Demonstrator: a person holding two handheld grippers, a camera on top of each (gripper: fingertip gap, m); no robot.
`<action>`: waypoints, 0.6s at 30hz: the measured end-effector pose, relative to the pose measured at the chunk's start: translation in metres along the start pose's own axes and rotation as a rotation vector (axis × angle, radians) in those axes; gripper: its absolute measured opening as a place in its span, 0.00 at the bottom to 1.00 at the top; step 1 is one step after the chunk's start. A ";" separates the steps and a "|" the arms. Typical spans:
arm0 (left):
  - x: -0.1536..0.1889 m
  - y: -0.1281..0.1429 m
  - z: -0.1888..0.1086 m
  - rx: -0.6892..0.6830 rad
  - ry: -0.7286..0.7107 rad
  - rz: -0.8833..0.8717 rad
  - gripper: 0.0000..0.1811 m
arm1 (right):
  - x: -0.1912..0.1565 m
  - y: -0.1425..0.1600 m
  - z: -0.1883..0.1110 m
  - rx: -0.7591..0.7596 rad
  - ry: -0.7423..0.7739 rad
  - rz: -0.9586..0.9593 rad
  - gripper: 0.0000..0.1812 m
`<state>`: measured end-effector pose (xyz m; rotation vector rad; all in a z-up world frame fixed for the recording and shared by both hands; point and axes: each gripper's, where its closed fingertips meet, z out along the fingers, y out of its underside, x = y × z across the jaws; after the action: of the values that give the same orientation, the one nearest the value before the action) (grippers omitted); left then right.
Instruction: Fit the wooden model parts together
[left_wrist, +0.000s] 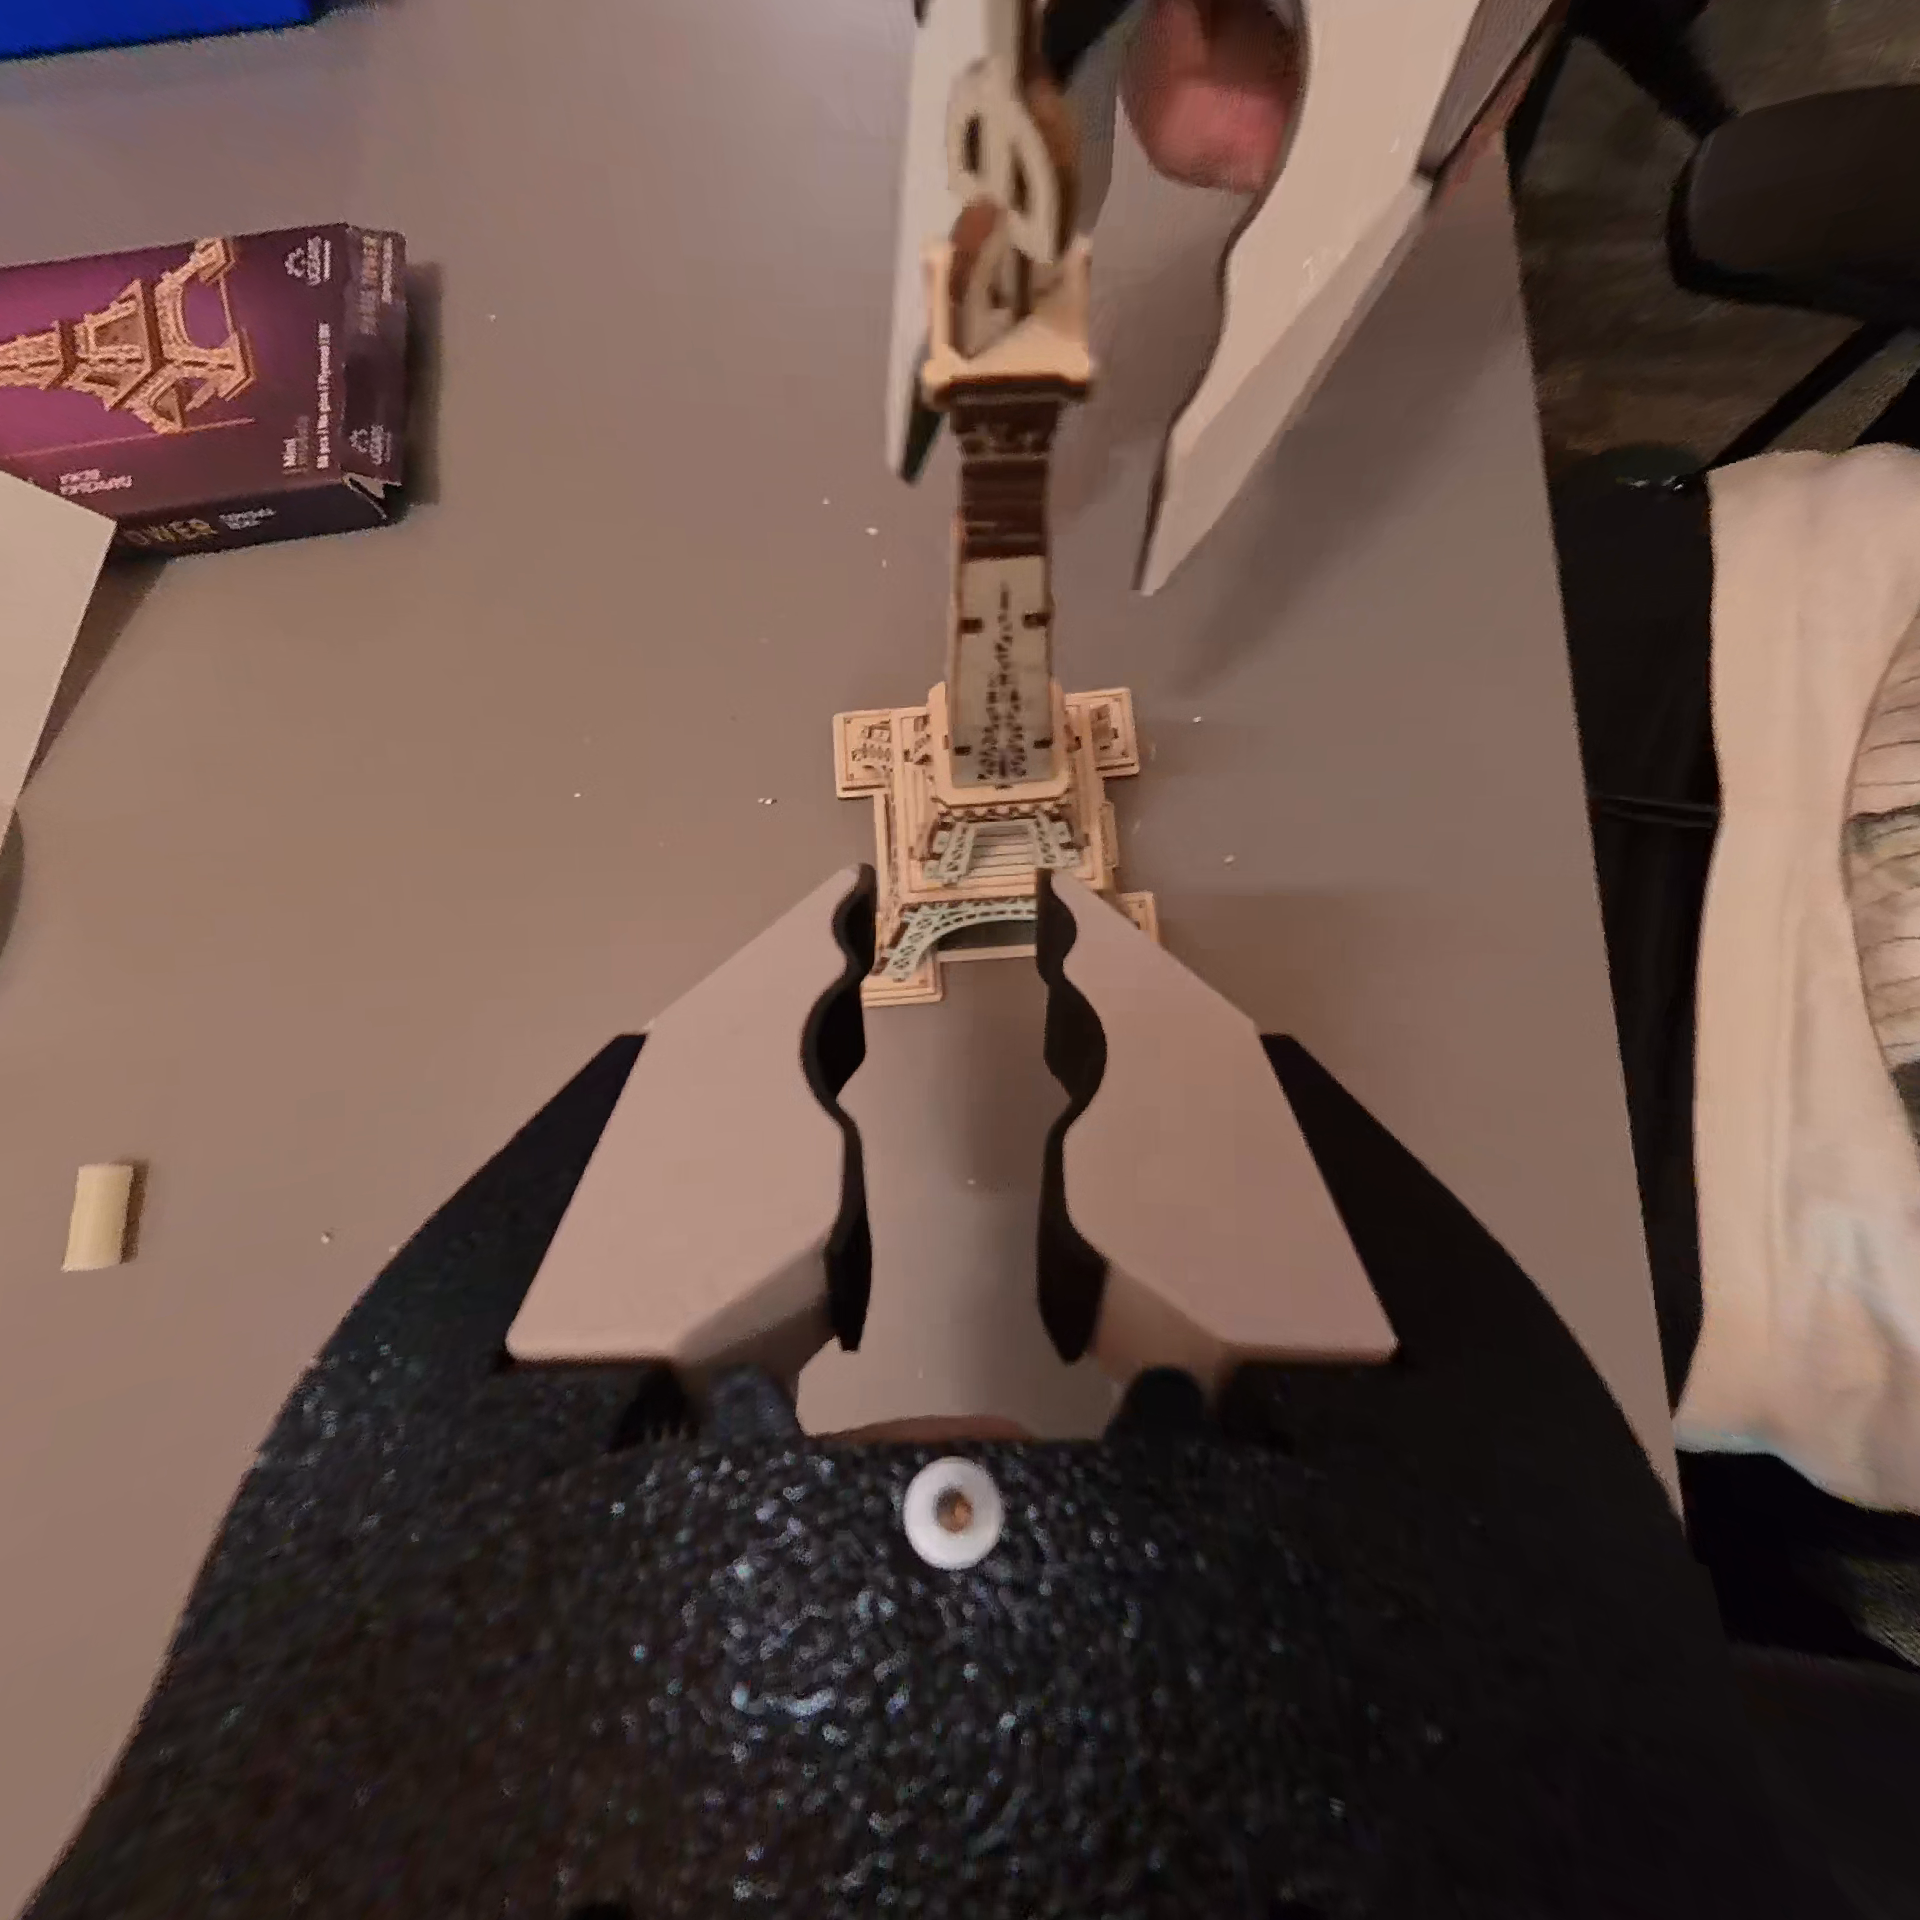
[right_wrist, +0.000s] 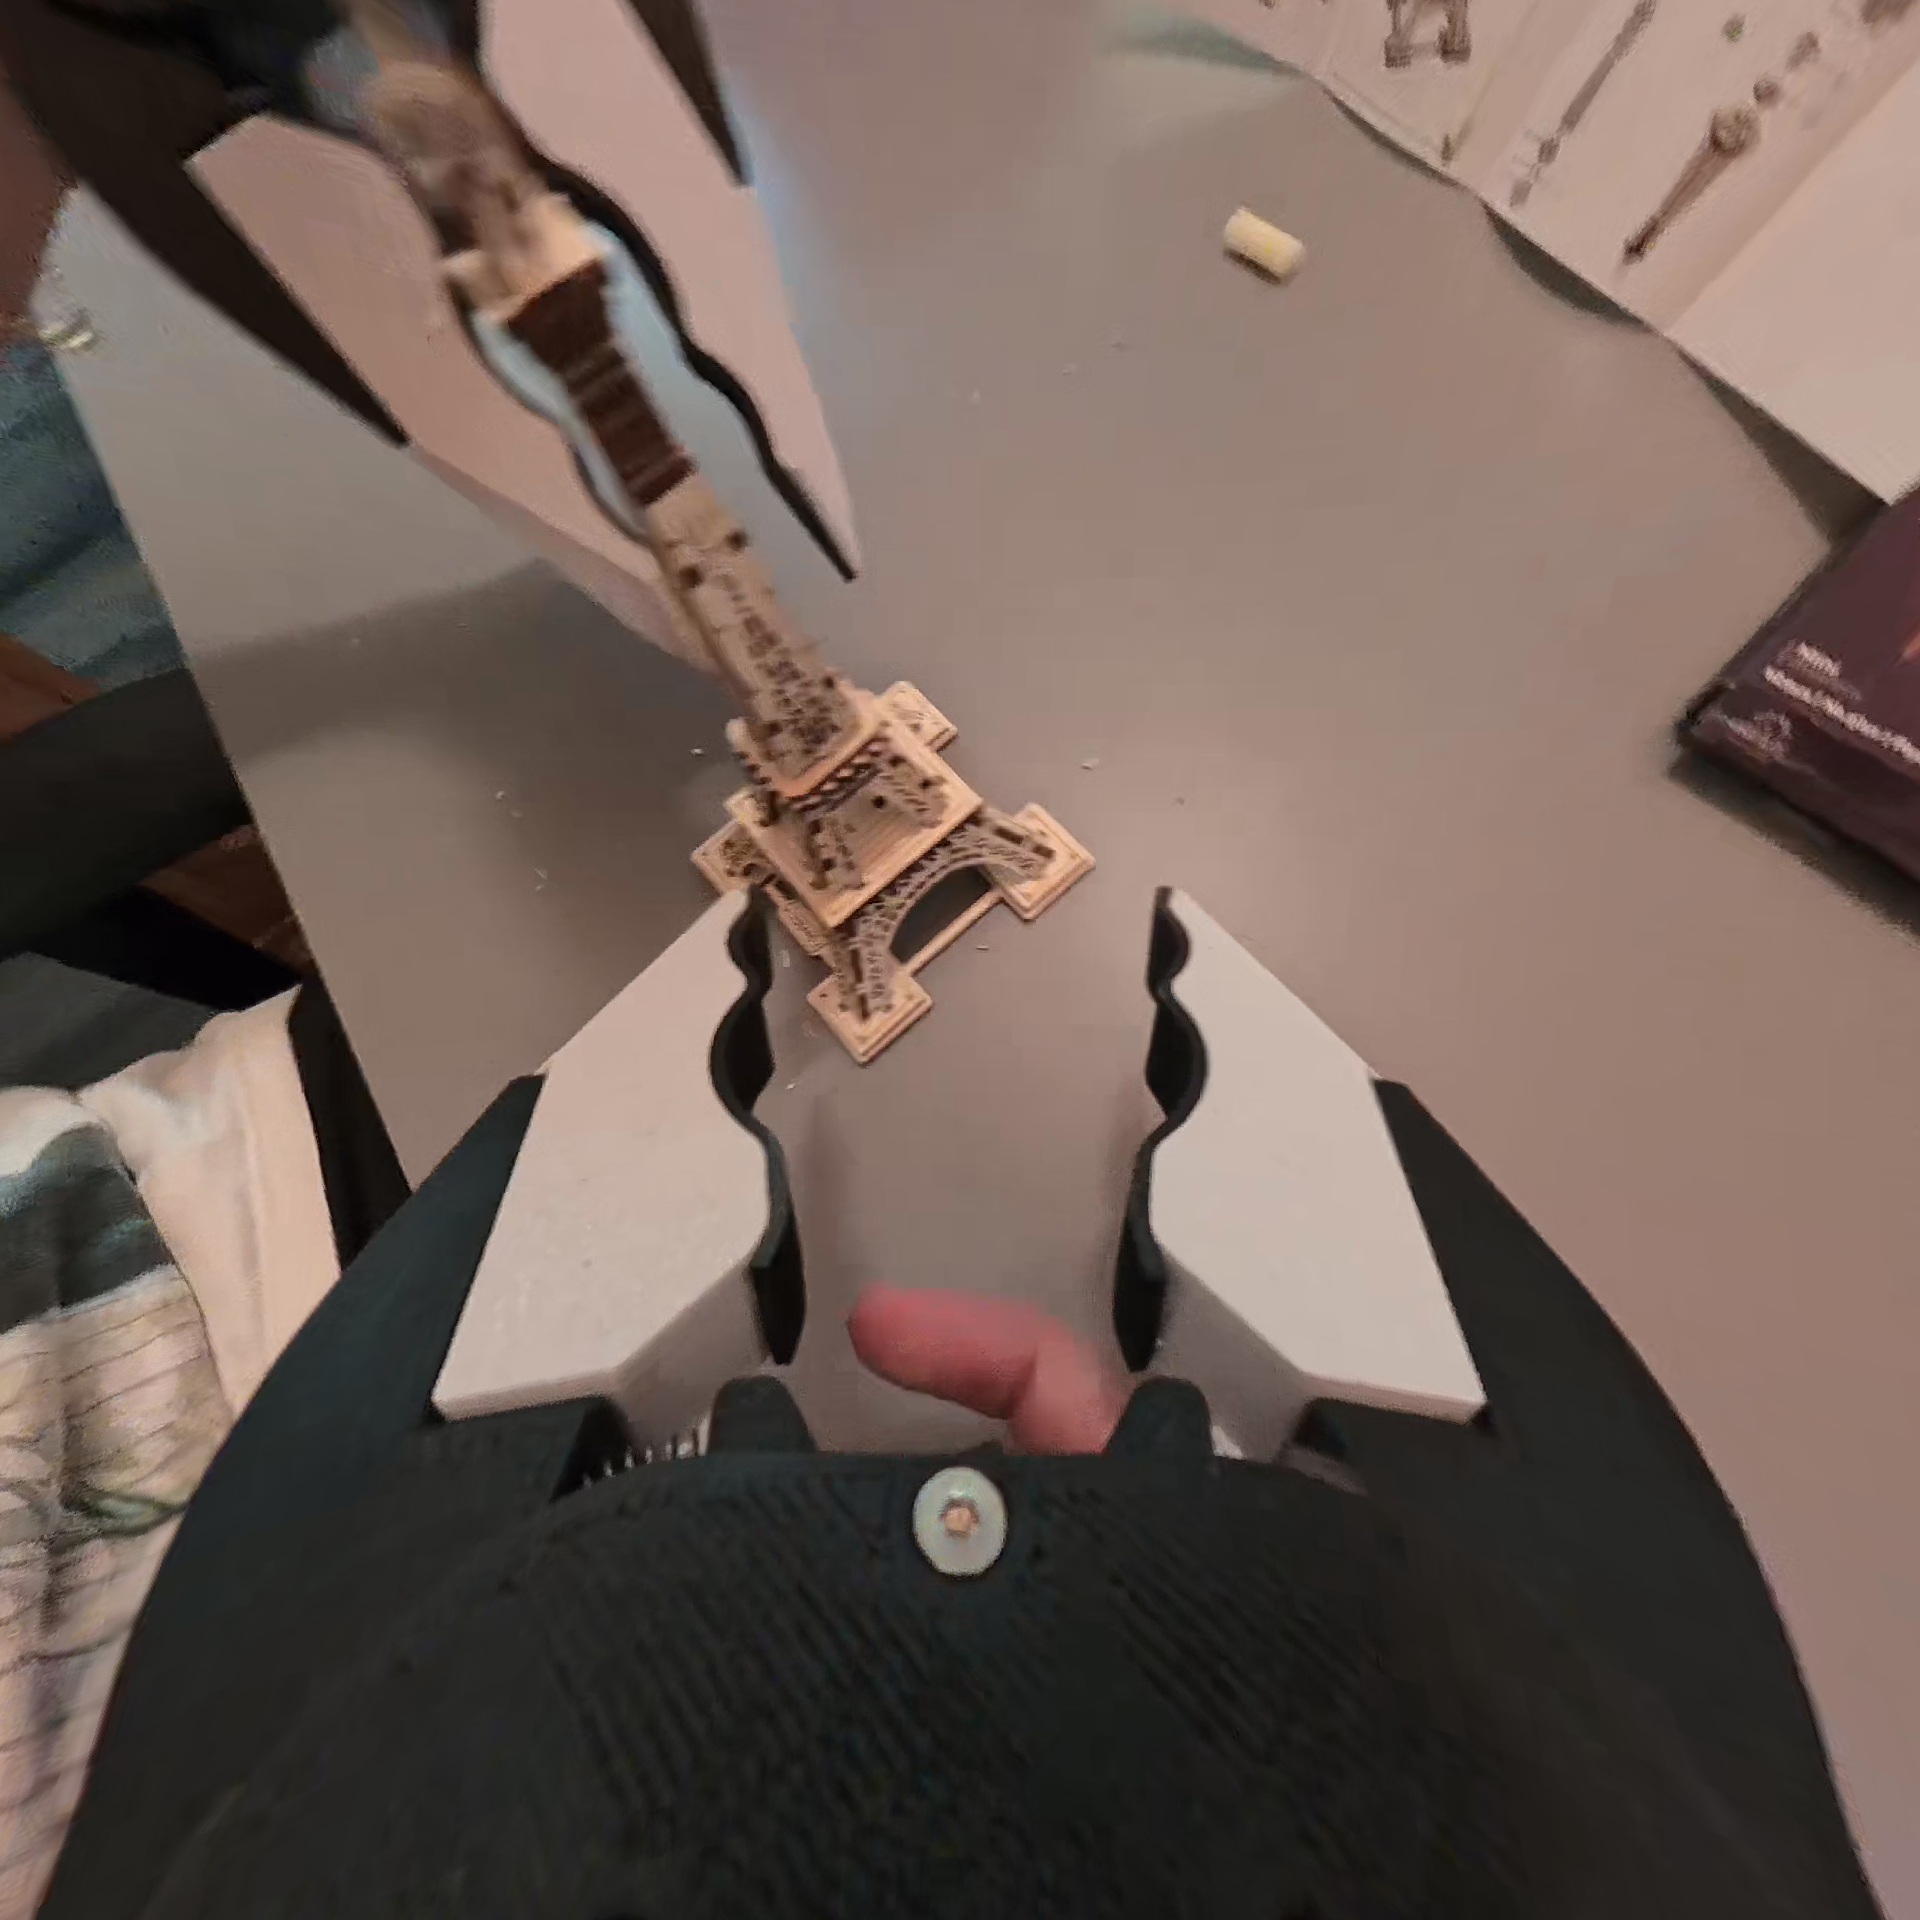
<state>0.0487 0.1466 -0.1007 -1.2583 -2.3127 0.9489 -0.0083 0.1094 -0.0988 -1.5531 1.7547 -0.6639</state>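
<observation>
A wooden tower model stands upright on the grey table, assembled from its cross-shaped base to its narrow top. My left gripper is open and empty, its tips seen just in front of the model's base. My right gripper is open, hanging over the far side with the tower's top between its fingers, apart from them. In the right wrist view the tower stands ahead of my open right gripper. The left gripper is at the upper left beside the spire.
A purple model box lies at the left, also in the right wrist view. A small cream cylinder lies loose on the table. A printed sheet lies at the far right. A person in a white shirt sits at the table edge. Tip to tip, the grippers are about 8 cm apart.
</observation>
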 end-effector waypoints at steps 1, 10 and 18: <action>0.003 0.000 -0.001 0.023 -0.002 0.010 0.15 | -0.007 0.001 0.000 0.017 -0.009 -0.057 0.32; 0.008 -0.002 -0.006 0.169 -0.107 -0.021 0.03 | -0.022 -0.001 0.003 0.219 0.065 -0.136 0.04; 0.021 0.008 0.010 0.191 -0.147 -0.217 0.04 | -0.024 -0.003 0.016 0.265 0.123 -0.118 0.09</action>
<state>0.0366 0.1636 -0.1140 -0.8690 -2.3425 1.1853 0.0068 0.1340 -0.1028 -1.4647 1.5948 -1.0264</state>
